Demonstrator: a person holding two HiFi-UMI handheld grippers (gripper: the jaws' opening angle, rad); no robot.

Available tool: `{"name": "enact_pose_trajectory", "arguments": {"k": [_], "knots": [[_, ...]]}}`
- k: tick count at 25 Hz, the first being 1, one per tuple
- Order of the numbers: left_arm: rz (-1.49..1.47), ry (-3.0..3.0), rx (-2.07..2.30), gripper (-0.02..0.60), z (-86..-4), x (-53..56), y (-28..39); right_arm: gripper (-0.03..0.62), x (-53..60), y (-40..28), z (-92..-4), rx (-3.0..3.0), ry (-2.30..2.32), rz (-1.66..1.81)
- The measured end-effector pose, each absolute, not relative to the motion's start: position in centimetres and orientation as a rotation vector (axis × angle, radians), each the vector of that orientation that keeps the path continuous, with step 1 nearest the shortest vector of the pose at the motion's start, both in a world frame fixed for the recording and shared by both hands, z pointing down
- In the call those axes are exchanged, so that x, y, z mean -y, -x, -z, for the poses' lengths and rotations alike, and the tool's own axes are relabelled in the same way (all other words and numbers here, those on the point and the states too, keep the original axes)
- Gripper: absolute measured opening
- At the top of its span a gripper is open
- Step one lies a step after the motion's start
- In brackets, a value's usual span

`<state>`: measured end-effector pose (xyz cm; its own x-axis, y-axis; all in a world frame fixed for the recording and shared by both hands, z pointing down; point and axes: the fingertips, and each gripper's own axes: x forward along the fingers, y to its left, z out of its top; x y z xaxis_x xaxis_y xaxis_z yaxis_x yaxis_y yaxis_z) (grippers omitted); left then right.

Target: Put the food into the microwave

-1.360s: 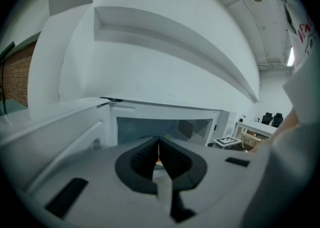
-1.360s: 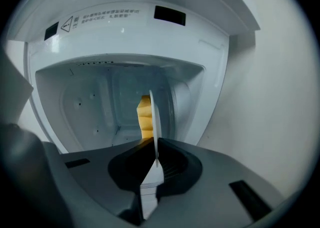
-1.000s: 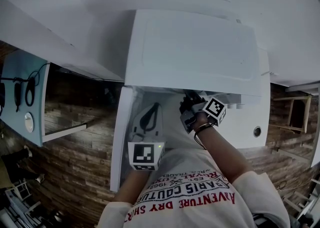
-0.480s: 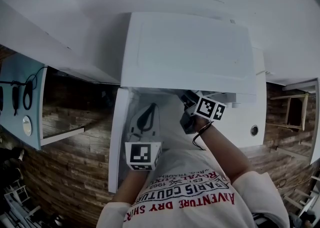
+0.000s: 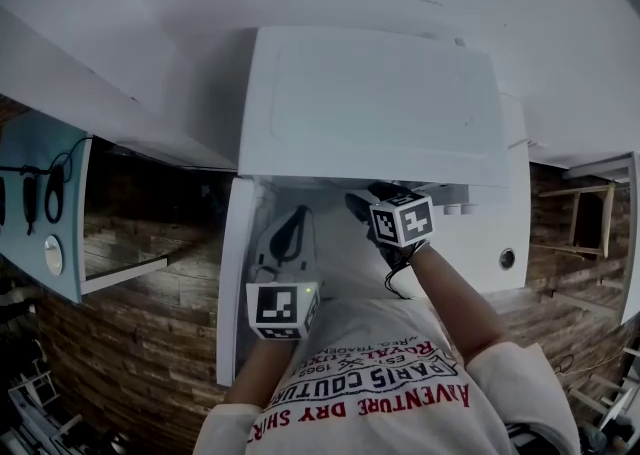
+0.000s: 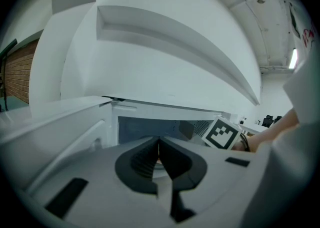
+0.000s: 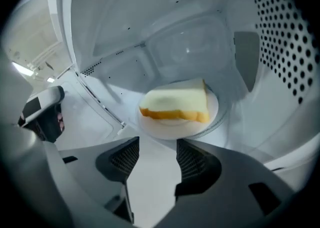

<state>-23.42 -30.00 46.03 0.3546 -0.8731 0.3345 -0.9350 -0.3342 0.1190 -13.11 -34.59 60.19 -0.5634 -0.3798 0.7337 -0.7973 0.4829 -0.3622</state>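
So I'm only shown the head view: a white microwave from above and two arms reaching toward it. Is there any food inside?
Observer: Yes. The right gripper view shows a slice of bread lying on a white plate inside the microwave.
Visitor: Is the right claw holding that plate?
Observer: No. The right claw is opening, with nothing between its jaws; the plate sits just ahead of them.
Visitor: And the left one?
Observer: In its own view the left claw has its jaws together and points at the microwave's open front from outside.
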Motion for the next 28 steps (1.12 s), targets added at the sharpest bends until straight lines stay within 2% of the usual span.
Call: {"name": "enact_pose_trajectory", "arguments": {"k": [6,9,13,20,23,28], "knots": [[-0.296,-2.319,1.605,0.008,-46.0,29.8,23.6,0.235,34.0,13.3,-60.7,2.082,-0.858,-0.788],[-0.301,-2.325,1.598,0.008,-46.0,29.8,23.5,0.231,33.3,13.2,-61.3,2.047,-0.795,-0.815],[-0.302,-2.334,1.592,0.008,-46.0,29.8,23.4,0.19,32.5,13.0,-61.2,2.062,-0.832,-1.036],[-0.292,-2.363,1.579,0.008,-45.3,29.5,22.8,0.036,31.5,11.2,-58.6,2.107,-1.037,-1.004],[-0.285,-2.391,1.561,0.008,-44.9,29.5,22.0,0.012,31.1,10.8,-56.2,2.178,-1.094,-0.89],[-0.264,-2.435,1.542,0.008,-43.6,29.2,20.9,0.012,30.2,10.7,-51.2,2.295,-1.16,-0.665]]}}
